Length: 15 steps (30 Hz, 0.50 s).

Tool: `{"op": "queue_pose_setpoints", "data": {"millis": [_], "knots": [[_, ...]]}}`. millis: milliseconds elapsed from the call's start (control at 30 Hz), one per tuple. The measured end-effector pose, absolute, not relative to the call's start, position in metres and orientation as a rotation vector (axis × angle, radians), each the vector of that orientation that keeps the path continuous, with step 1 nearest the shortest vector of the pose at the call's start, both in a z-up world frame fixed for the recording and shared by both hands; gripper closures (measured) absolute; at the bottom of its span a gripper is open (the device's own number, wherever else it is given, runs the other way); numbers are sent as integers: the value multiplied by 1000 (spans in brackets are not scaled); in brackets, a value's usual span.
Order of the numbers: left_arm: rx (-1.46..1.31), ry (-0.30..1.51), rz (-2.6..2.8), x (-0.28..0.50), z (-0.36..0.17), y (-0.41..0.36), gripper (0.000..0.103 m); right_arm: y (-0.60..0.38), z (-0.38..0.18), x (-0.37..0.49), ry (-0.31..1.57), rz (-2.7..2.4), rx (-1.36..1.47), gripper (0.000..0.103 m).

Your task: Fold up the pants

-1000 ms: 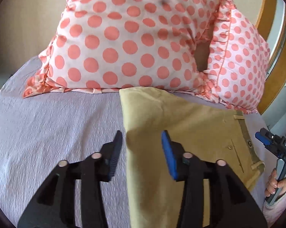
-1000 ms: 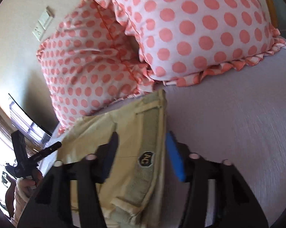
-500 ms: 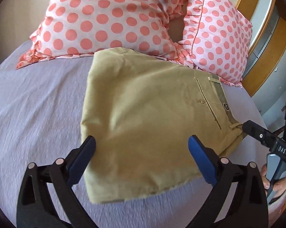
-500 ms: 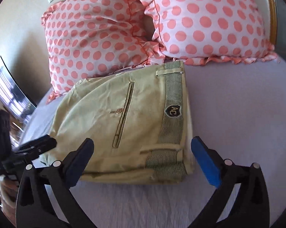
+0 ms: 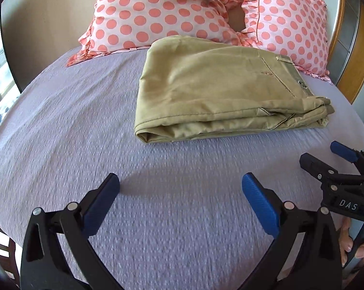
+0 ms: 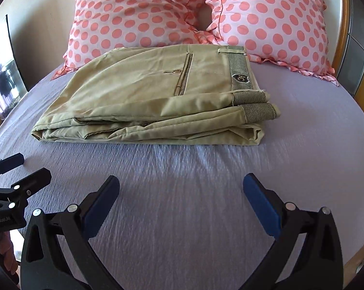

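The khaki pants point(image 5: 220, 91) lie folded in a flat stack on the lilac bed sheet point(image 5: 85, 125), just in front of the pillows. In the right wrist view the pants point(image 6: 152, 96) show a back pocket and a striped waistband with a badge point(image 6: 240, 77) at the right end. My left gripper point(image 5: 180, 188) is open and empty, held back from the pants' near edge. My right gripper point(image 6: 182, 189) is open and empty too, also short of the stack. The right gripper also shows in the left wrist view point(image 5: 327, 159), and the left gripper in the right wrist view point(image 6: 24, 166).
Two pink pillows with coral dots point(image 6: 138, 12) point(image 6: 273, 17) lean against the wall behind the pants. A wooden frame point(image 5: 358, 55) stands at the right of the bed. A window point(image 6: 3, 77) is at the left. The sheet point(image 6: 182, 193) lies between grippers and pants.
Both grippers let go of the pants, opened wide and pulled back toward the foot of the bed. The pants now lie folded and untouched.
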<state>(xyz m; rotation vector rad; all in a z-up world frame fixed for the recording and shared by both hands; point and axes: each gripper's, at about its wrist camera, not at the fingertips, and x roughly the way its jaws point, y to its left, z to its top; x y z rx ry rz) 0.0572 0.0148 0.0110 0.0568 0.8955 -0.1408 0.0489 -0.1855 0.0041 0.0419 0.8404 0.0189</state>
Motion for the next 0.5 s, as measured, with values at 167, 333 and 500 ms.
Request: {"op": "queue_pose_setpoints", "data": {"millis": [167, 333, 500], "knots": [[65, 866, -110, 54, 8, 13, 2, -185, 3, 46, 827, -13, 40, 1], [68, 841, -104, 52, 7, 12, 2, -184, 2, 45, 820, -21, 41, 1], [72, 835, -111, 51, 7, 12, 2, -184, 2, 45, 818, -21, 42, 1]]}}
